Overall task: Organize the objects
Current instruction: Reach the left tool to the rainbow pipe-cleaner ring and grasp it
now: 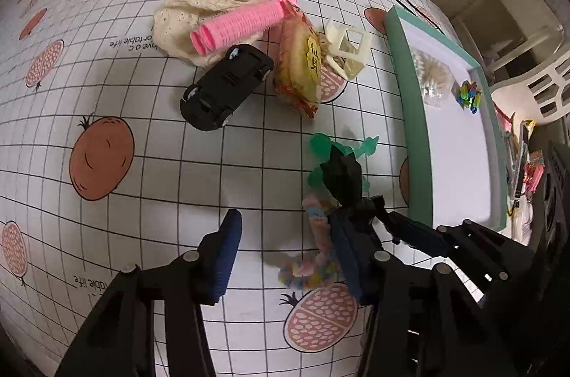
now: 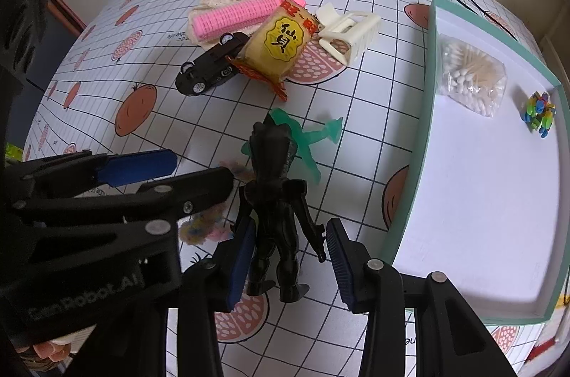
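the step in hand looks like picking up the black figure point(image 2: 274, 209) so it can go into the green-rimmed tray point(image 2: 427, 99) at the right of the right wrist frame. the right gripper point(image 2: 290, 261) sits low in that frame with its jaws spread on either side of the figure's legs; the left blue pad is just beside or touching the figure, the right pad stands apart from it, so nothing is pinched yet. the figure lies on the fruit-print tablecloth point(image 2: 374, 3), its head overlapping a translucent green figure point(image 2: 313, 135) near the centre.

the left gripper point(image 1: 281, 252) also has its jaws spread and empty, hovering at the bottom of the left wrist frame; a pastel fuzzy loop point(image 1: 313, 256) lies just inside its right finger.

in the upper middle of both frames a cluster waits: a pink hair roller point(image 1: 235, 24) resting on a cream knit cloth point(image 1: 199, 10), a black toy car point(image 1: 228, 87), a yellow snack packet point(image 1: 299, 63) and a cream hair claw point(image 1: 347, 47). the tray already holds a bag of cotton swabs point(image 2: 470, 74) and a small multicoloured piece point(image 2: 539, 113).

the next move probably calls for closing the right jaws squarely on the figure's legs or waist, lifting it free of the green figure without dragging it, then carrying it rightward over the tray's rim to the bare floor in its lower part.
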`<state>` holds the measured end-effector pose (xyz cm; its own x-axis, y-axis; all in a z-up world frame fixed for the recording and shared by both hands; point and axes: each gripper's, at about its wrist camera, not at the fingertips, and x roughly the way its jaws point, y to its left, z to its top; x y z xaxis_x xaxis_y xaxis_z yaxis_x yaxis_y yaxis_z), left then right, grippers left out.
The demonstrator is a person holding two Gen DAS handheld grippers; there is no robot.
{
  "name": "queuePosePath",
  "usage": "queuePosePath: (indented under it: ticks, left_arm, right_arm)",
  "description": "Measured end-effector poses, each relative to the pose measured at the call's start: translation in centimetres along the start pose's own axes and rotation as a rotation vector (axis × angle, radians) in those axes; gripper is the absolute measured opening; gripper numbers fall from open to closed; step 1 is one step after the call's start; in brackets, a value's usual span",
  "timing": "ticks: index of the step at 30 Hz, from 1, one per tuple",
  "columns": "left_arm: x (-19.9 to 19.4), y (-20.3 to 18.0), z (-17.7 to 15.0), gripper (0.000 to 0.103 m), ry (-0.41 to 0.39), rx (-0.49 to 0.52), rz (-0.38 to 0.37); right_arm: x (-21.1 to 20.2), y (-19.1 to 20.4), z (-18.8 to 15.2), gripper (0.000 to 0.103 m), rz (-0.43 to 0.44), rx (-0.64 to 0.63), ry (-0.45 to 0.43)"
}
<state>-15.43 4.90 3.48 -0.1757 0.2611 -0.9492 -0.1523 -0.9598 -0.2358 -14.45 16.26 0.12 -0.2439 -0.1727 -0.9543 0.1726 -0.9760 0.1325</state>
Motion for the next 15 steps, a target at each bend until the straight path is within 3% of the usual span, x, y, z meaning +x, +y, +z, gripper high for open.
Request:
queuePosePath:
  ticks: [12,15]
  left_arm:
    - [0.25,-0.59,0.18,0.051,0.016,-0.006,-0.090]
    - [0.43,-0.89,0.14,0.051,0.018,0.010,-0.056]
  right_arm:
    - [0.06,-0.34,-0.14,0.045,0.001,0.005,0.006]
    - [0.05,-0.31,-0.13,0.045,0.000,0.005,0.006]
